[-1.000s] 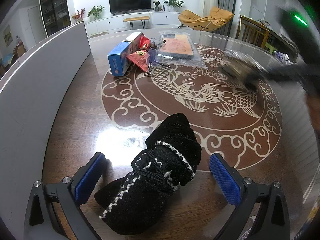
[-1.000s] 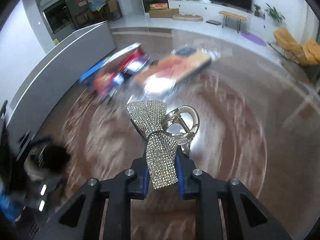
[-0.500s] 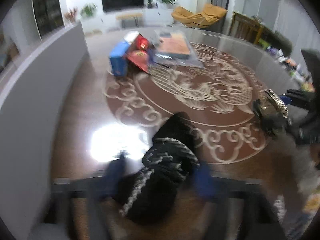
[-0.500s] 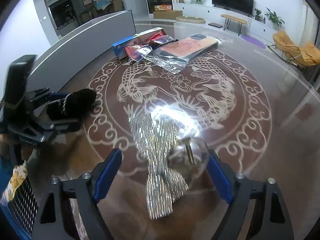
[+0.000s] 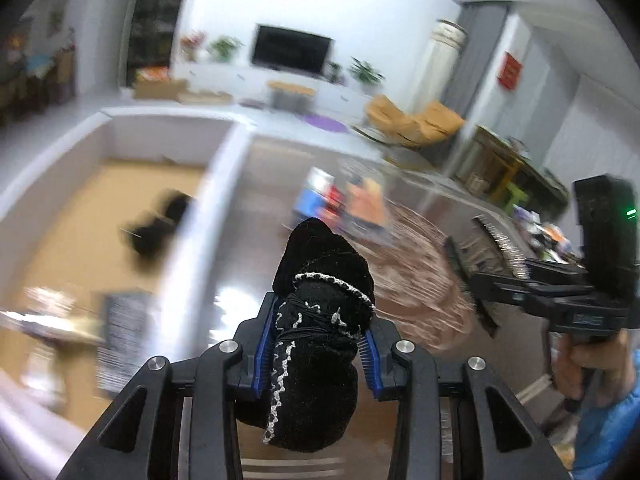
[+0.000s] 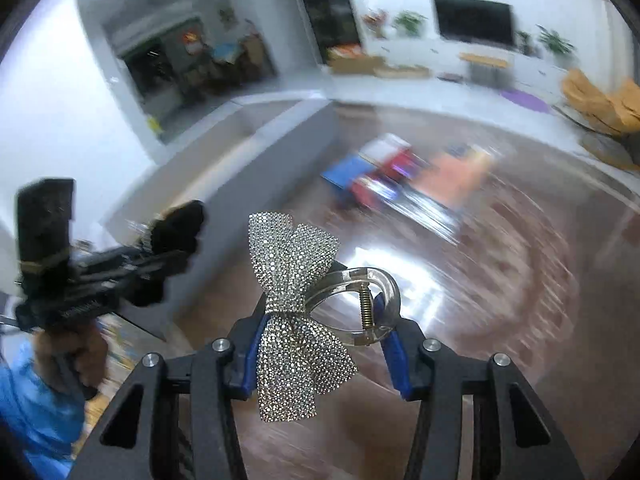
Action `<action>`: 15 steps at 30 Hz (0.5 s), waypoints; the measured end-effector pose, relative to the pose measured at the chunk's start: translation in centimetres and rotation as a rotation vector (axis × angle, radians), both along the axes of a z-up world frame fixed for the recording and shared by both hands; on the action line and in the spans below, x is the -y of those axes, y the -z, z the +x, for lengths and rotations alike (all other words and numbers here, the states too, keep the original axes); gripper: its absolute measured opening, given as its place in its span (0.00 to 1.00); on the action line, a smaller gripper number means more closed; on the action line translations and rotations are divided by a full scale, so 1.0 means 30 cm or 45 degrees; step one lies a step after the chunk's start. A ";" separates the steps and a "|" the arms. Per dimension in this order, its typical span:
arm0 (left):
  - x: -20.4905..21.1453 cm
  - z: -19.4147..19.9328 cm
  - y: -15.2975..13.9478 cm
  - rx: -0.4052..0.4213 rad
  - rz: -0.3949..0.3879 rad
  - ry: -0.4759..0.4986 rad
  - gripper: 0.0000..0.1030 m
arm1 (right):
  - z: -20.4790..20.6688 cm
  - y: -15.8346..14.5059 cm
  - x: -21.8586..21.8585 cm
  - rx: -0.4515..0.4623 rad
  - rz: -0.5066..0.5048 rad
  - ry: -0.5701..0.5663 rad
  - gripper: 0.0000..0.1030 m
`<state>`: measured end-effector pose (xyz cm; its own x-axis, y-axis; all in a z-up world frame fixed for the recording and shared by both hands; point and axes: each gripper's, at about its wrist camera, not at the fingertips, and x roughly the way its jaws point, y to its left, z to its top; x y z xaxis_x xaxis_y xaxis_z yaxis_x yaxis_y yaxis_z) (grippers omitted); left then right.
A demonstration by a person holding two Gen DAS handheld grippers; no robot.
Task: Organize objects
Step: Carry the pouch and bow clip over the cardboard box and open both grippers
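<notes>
Both tools grip: pouch (image 5: 316, 320), bow clip (image 6: 304, 320).

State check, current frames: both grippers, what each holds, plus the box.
left gripper: shut on the black pouch, raised off the table
black pouch: gripped, drawstring tied
right gripper: shut on the hair clip
hair clip: held, lifted
box: open, items inside blurred

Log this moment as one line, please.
left gripper: shut on black pouch, lifted | right gripper: shut on rhinestone bow clip, lifted | background blurred
</notes>
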<state>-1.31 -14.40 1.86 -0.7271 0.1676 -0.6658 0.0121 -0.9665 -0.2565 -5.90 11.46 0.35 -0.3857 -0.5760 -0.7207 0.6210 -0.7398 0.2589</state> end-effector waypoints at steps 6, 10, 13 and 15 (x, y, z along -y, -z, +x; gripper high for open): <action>0.415 0.015 -0.007 0.126 -0.151 -0.329 0.36 | 0.054 -0.118 0.474 0.027 -0.151 -0.242 0.49; 0.614 0.018 0.072 0.279 -0.213 -0.521 0.60 | 0.068 -0.063 0.762 0.039 -0.107 -0.316 0.51; 0.657 0.037 0.113 0.306 -0.242 -0.587 0.77 | 0.053 0.013 0.888 0.102 -0.076 -0.299 0.71; 0.646 0.053 0.126 0.299 -0.243 -0.602 0.79 | 0.052 0.039 0.892 0.133 -0.113 -0.253 0.72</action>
